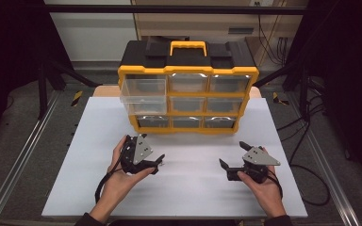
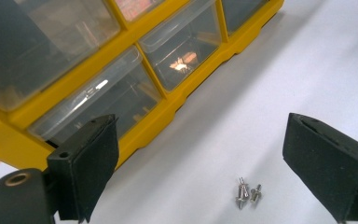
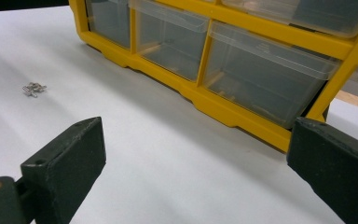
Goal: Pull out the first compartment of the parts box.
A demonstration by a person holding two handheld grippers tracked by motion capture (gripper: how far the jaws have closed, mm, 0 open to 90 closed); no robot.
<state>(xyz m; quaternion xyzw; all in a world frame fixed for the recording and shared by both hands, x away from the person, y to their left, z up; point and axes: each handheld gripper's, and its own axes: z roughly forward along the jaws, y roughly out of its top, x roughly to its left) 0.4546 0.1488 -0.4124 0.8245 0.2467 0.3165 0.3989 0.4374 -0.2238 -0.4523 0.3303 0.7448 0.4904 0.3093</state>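
Note:
A yellow and black organizer [image 1: 187,70] with clear drawers stands at the back of the white board [image 1: 184,197]. Its upper left drawer [image 1: 143,96] is pulled out. Two small silver screws [image 2: 247,192] lie together on the board in front of it, just short of my left gripper [image 2: 200,123]. That gripper is open with nothing between its jaws. From the right gripper view the screws [image 3: 33,88] lie far off to the left. My left gripper [image 1: 158,164] and right gripper [image 1: 232,153] rest low over the board, each in a hand. The right gripper [image 3: 198,126] is open and empty.
The organizer's lower drawers [image 3: 265,70] are closed and face the grippers; its yellow handle [image 1: 187,47] is on top. Metal rails [image 1: 23,155] run along the left side, and cables [image 1: 306,141] lie on the floor at right.

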